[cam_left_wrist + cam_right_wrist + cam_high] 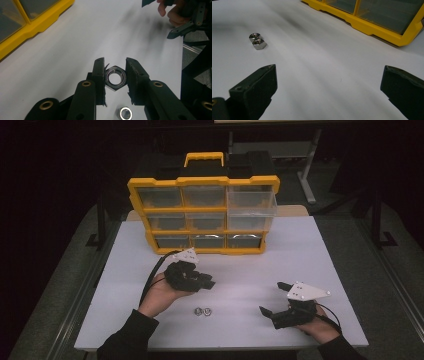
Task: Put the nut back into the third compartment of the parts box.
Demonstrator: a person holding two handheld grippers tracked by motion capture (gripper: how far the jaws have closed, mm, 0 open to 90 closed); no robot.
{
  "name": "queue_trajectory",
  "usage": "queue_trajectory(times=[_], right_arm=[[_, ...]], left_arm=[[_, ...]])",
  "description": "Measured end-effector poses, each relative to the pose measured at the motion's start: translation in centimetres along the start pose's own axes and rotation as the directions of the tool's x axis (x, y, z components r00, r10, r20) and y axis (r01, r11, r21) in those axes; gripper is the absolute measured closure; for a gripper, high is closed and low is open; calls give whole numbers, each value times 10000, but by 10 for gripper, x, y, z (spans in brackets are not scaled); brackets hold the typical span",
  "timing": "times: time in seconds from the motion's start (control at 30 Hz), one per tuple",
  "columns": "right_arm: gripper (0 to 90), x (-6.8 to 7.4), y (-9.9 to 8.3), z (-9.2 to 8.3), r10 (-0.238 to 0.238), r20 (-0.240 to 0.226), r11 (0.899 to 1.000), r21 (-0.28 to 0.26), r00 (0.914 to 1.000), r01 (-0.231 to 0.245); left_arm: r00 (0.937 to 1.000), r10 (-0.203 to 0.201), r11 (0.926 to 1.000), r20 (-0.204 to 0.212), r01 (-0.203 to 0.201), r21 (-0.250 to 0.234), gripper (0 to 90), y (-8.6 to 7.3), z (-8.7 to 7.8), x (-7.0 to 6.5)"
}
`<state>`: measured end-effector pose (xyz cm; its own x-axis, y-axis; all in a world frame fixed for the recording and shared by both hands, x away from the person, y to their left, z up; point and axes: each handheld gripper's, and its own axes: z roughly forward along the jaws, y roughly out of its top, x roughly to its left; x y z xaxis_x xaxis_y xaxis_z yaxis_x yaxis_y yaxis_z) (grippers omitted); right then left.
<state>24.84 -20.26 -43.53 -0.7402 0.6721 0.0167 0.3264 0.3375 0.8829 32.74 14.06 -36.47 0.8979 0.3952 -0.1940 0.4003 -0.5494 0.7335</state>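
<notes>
Clamped in the left claw (115,79), a shiny steel hex nut (115,77) shows its threaded bore, while the right claw (329,87) gapes wide.

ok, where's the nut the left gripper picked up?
In the left gripper view the hex nut sits clamped between the left gripper jaws, lifted above the white table, with another nut lying below it.

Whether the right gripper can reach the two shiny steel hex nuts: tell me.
Probably yes: the right gripper has open fingers, and only bare white table lies between it and the two shiny steel hex nuts.
</notes>
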Motion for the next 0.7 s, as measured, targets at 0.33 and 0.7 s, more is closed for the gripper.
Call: queue_trajectory(times=[0.33,0.7], right_arm=[[4,0,0,0,41,-20,10000,36,10000,-40],[4,0,0,0,34,-23,10000,21,10000,-34]], left_arm=[[9999,116,9999,38,-116,-106,700,16,-9,0],[9996,240,9994,130,-236,-260,700,35,-20,4]])
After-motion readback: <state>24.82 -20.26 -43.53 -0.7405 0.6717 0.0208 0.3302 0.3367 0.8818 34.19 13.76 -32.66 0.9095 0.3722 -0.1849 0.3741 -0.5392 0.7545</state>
